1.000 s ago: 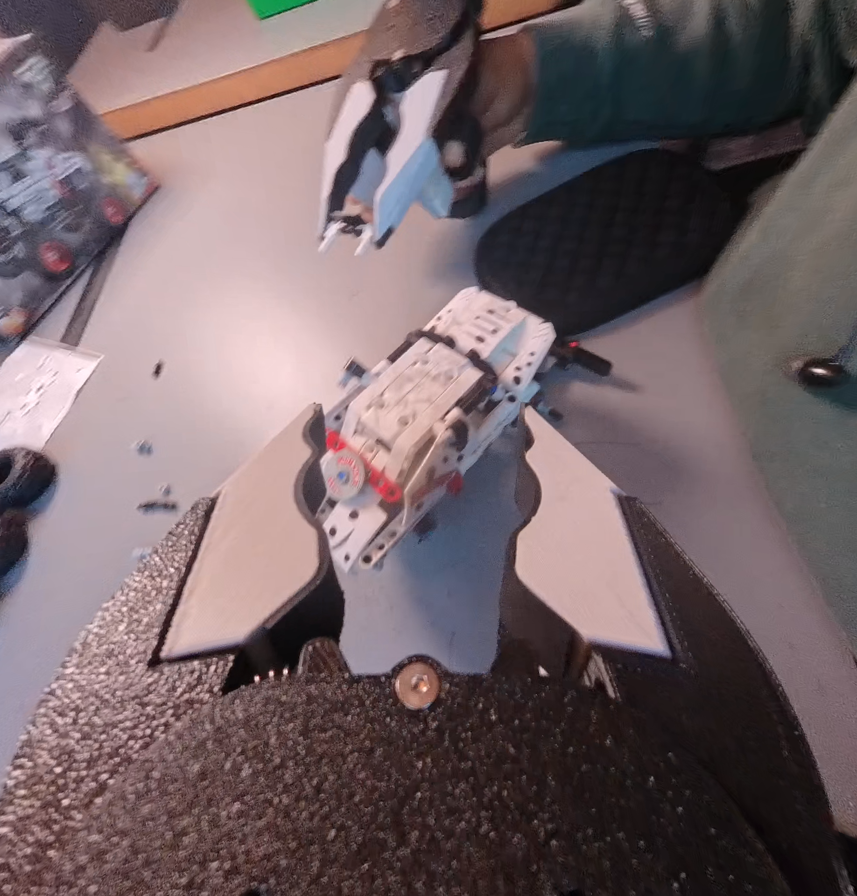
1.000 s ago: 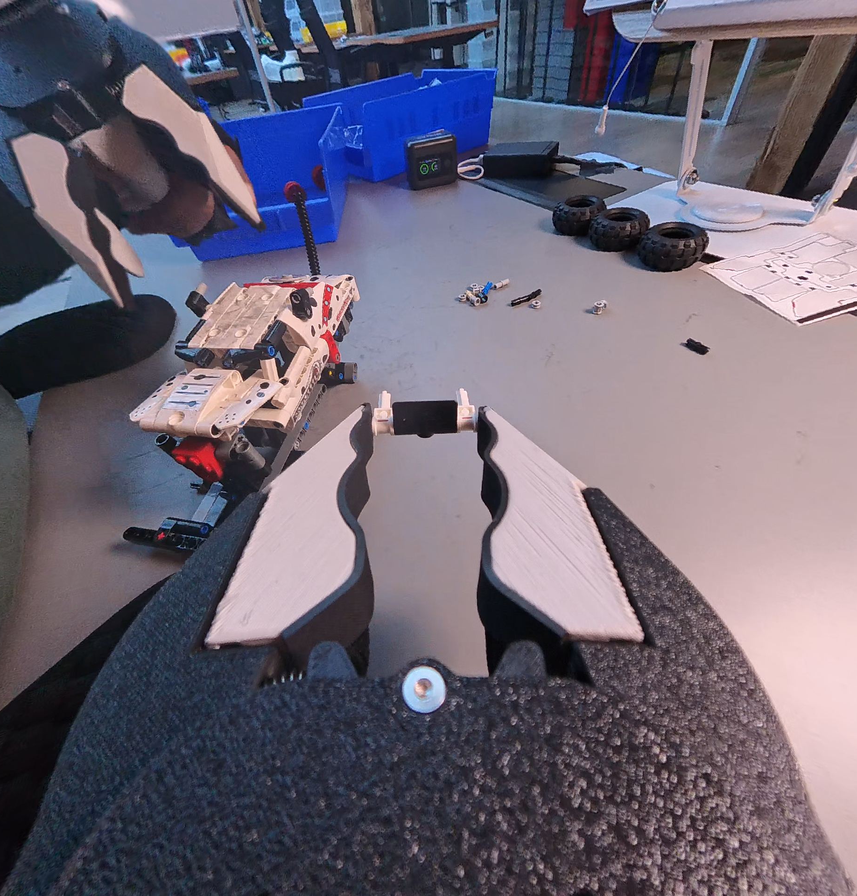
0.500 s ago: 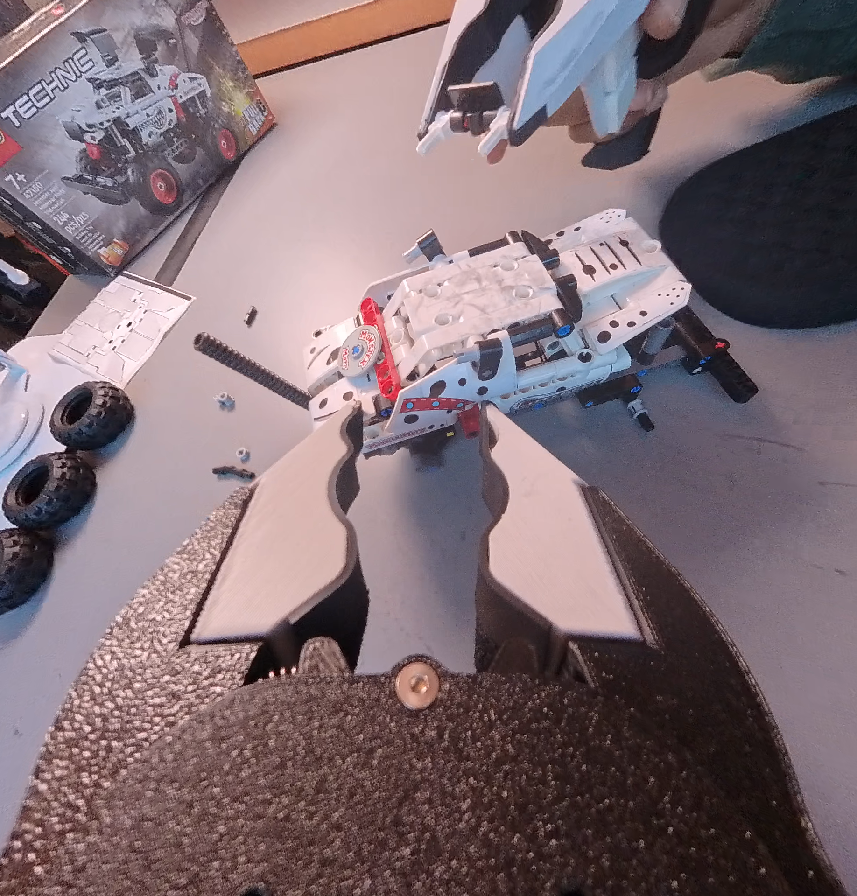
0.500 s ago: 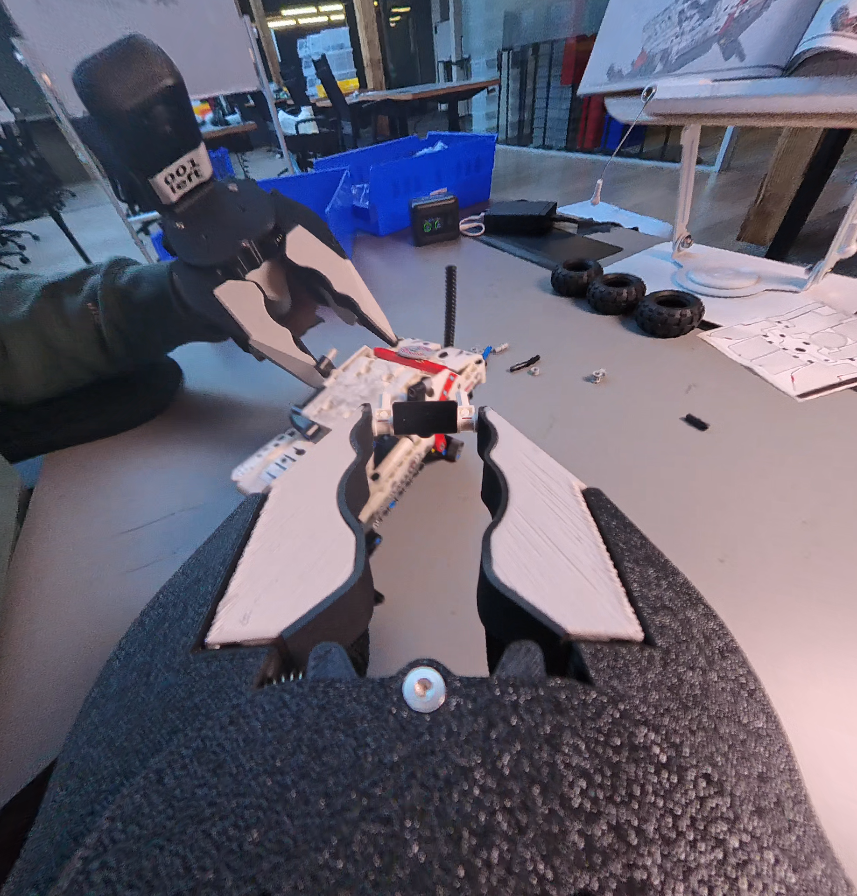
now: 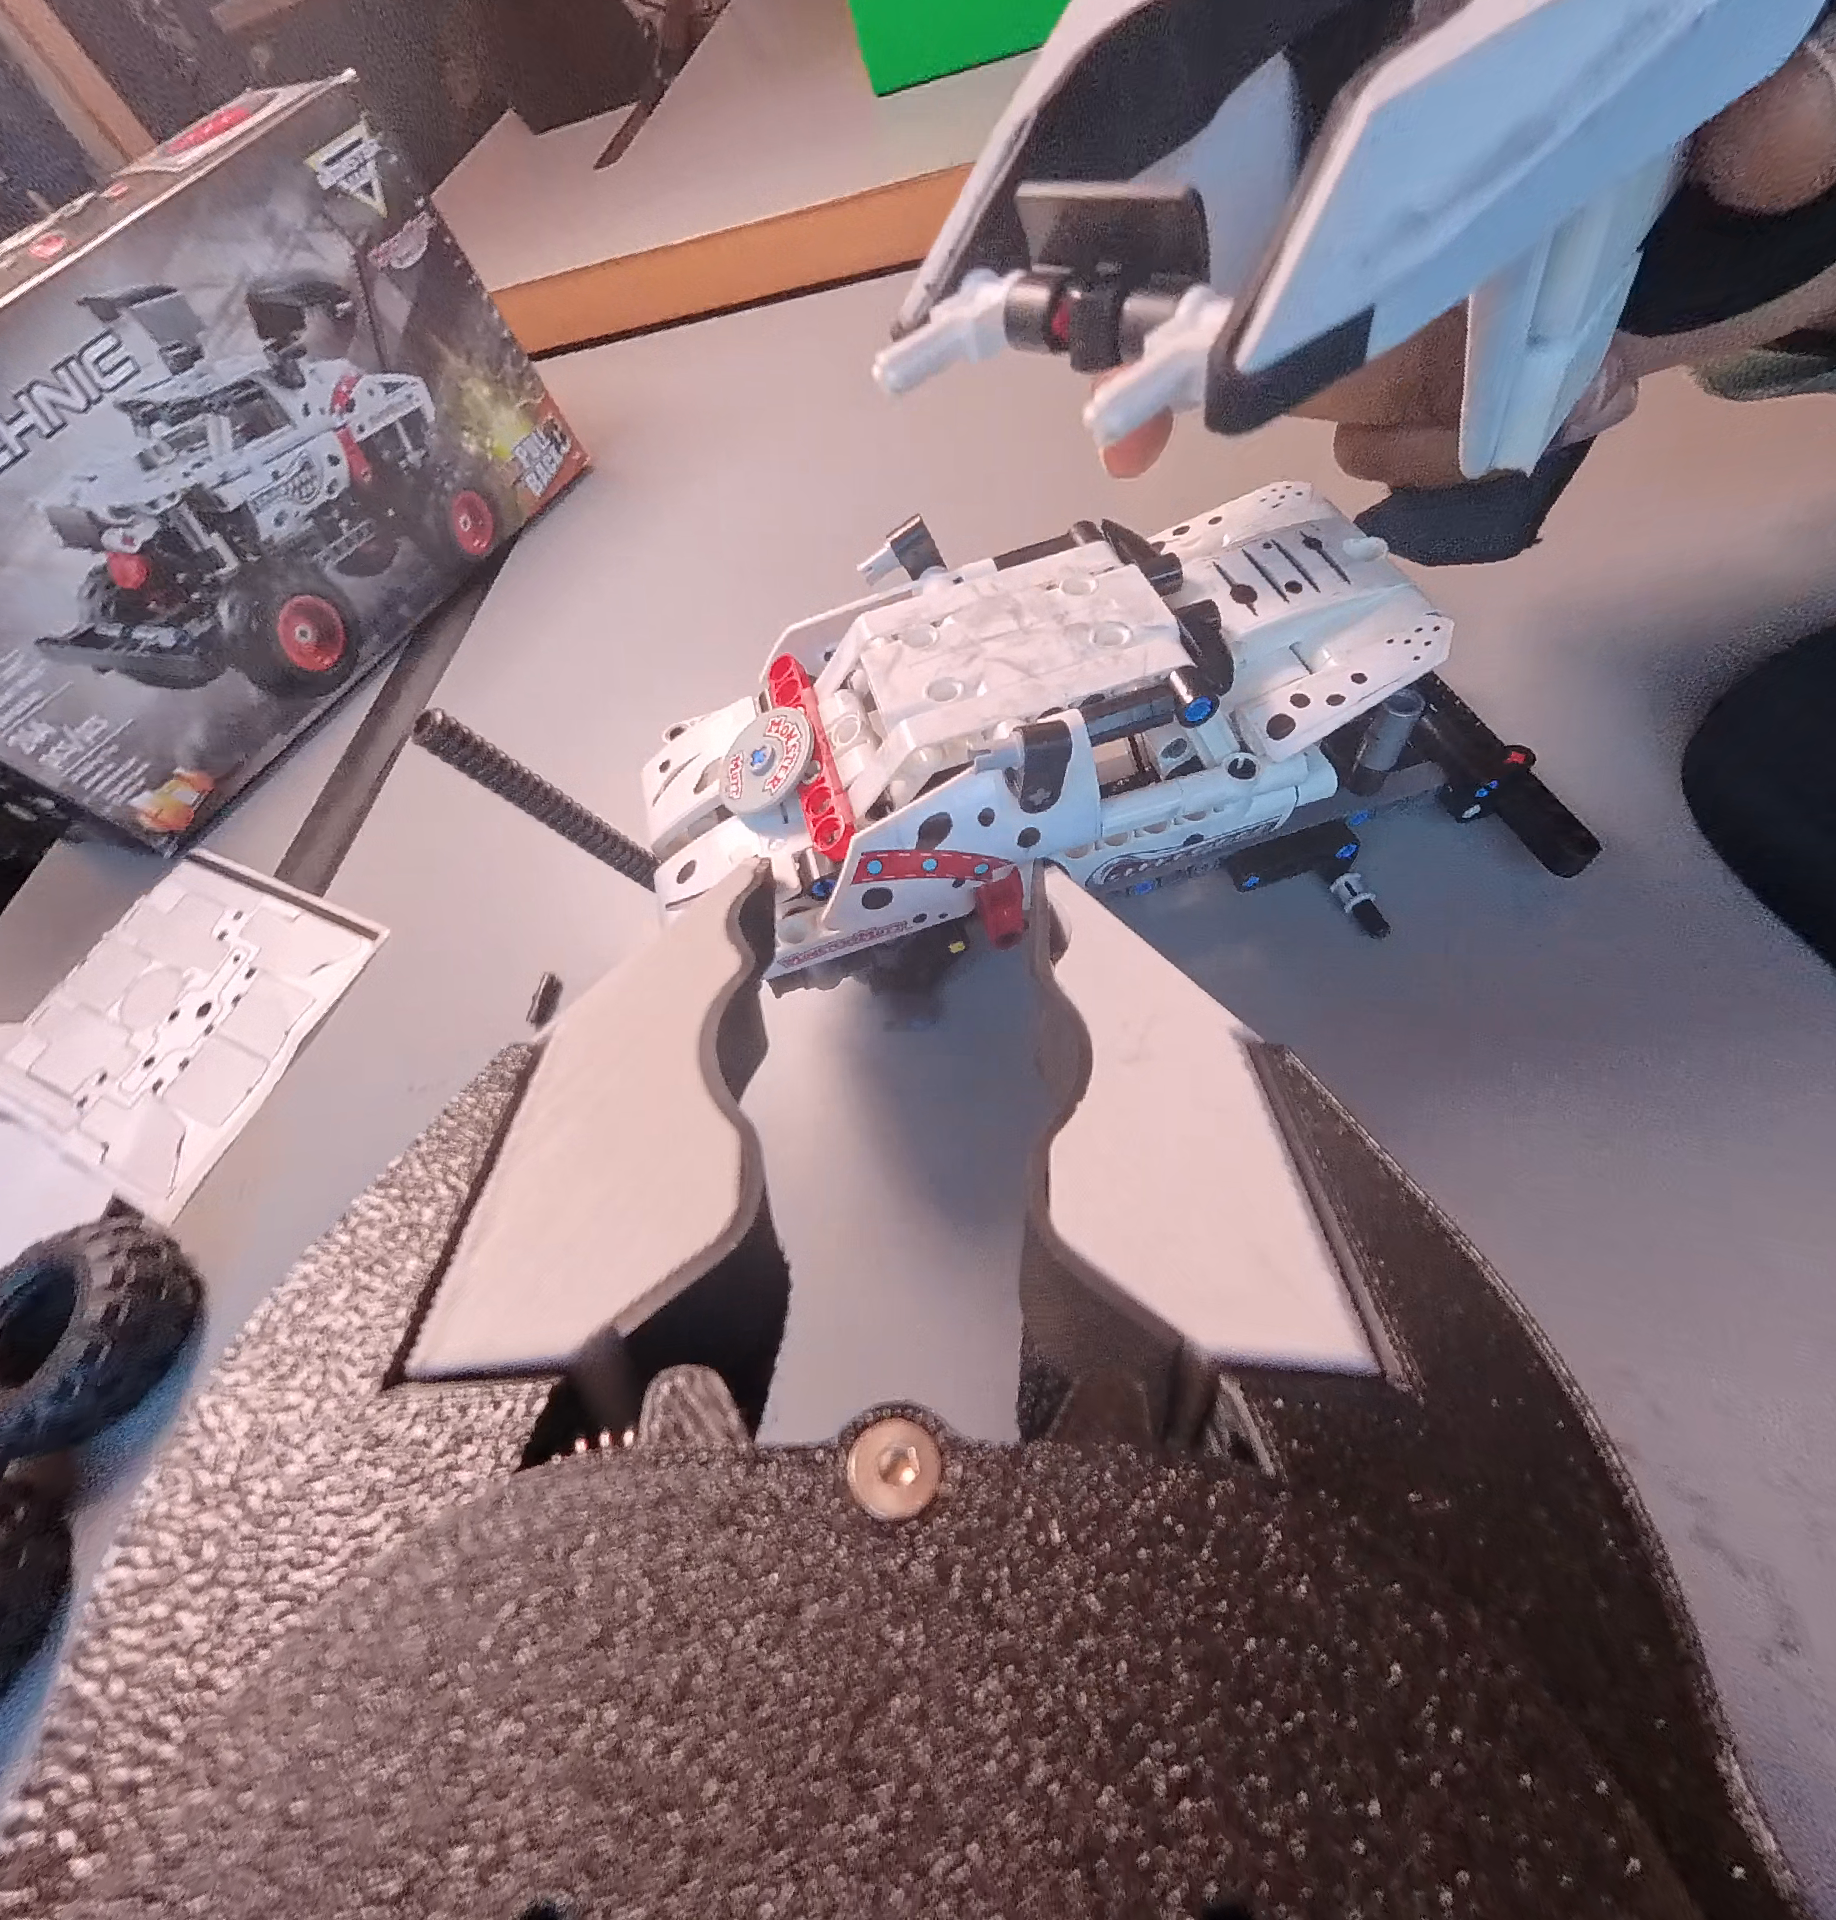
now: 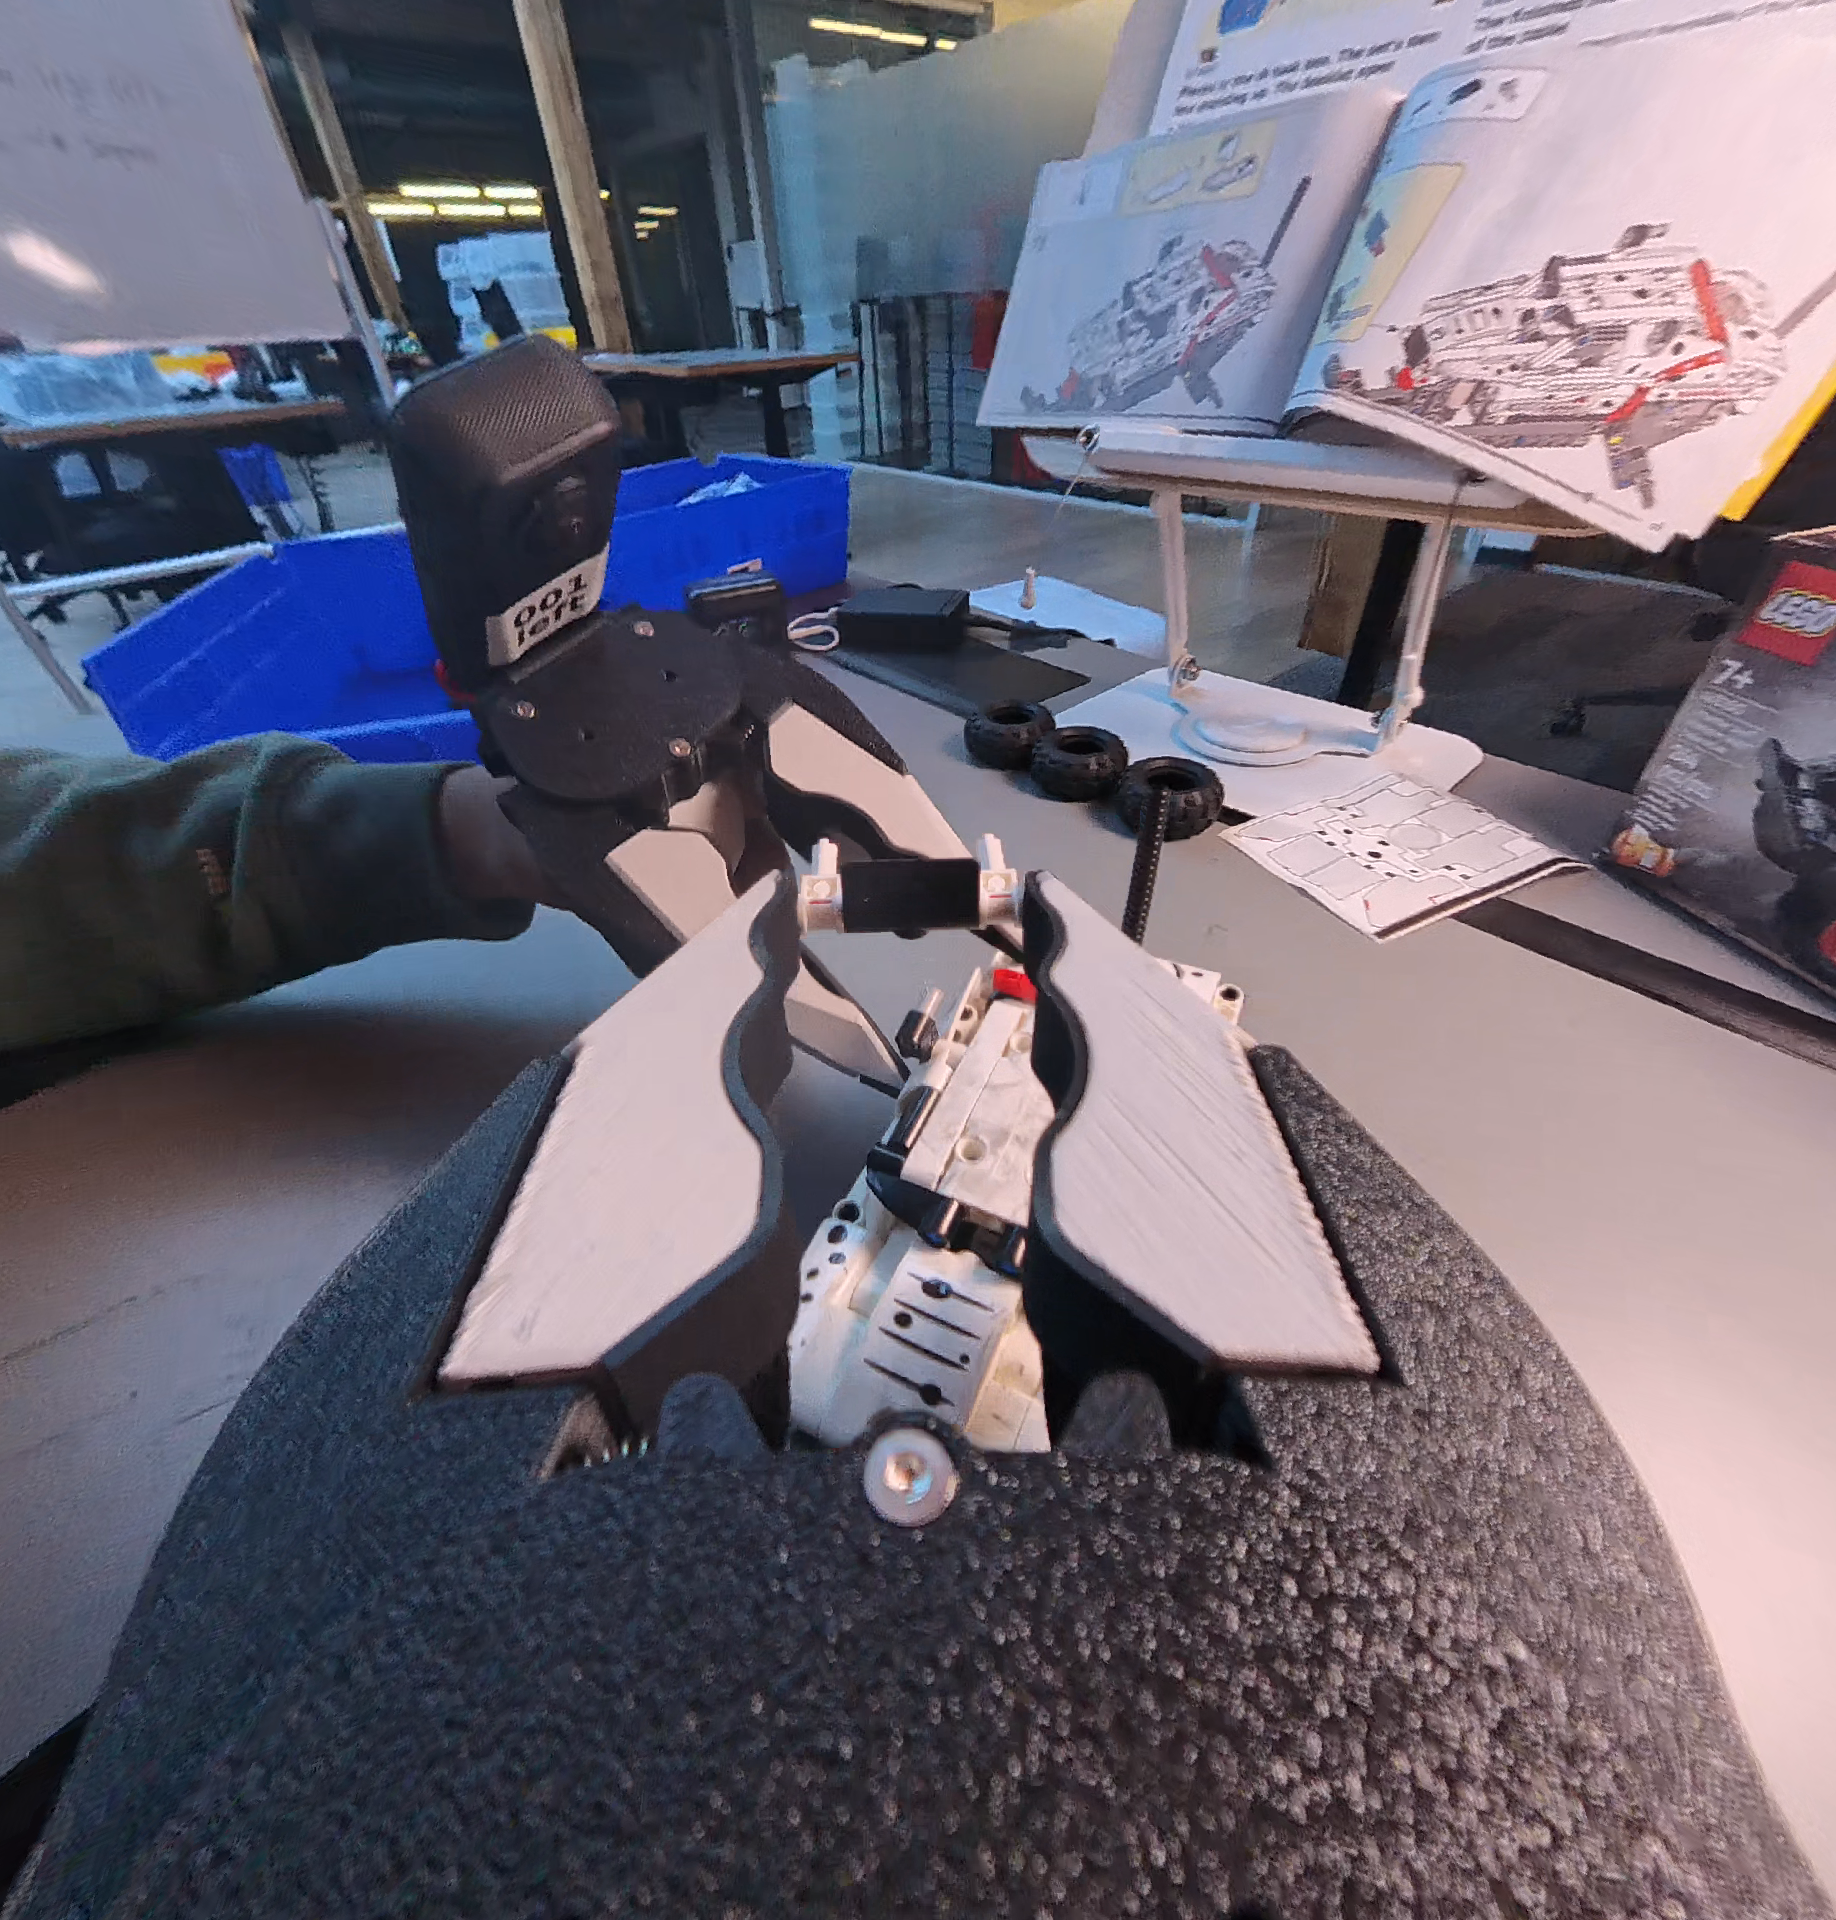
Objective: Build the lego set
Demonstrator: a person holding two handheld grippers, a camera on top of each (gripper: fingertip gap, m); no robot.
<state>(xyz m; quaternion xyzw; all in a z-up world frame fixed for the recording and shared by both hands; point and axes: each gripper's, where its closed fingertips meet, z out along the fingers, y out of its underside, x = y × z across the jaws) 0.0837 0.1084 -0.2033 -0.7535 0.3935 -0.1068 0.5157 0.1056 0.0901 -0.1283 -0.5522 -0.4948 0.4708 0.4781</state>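
The white spotted truck model [image 5: 1049,665] stands on the grey table without wheels, a black ribbed rod [image 5: 529,779] sticking out of one end. My left gripper [image 5: 893,894] is shut on that end, fingertips on either side of it. My right gripper [image 5: 1080,301] hovers above the model, shut on a small black piece [image 5: 1101,218] with white connectors at both ends. In the right wrist view the right gripper [image 6: 903,899] holds that black piece [image 6: 909,894] over the truck model [image 6: 955,1122]. The left gripper's fingers [image 6: 841,769] reach down to the model's far end beside the rod [image 6: 1148,852].
The set's box [image 5: 218,416] [image 6: 1766,779] stands at the table edge beside a sticker sheet [image 5: 166,1029] [image 6: 1392,842]. Loose black tyres [image 5: 62,1330] [image 6: 1080,758] lie near a stand holding the open instruction book [image 6: 1413,260]. Blue bins [image 6: 301,634] are behind. A black pad [image 5: 1787,790] lies beyond the model. My right fingertips sit around 8 centimetres from my left ones.
My left jaws have narrowed onto the model's end, and the model has turned with them. My right gripper has carried the black piece from beside the model to above it.
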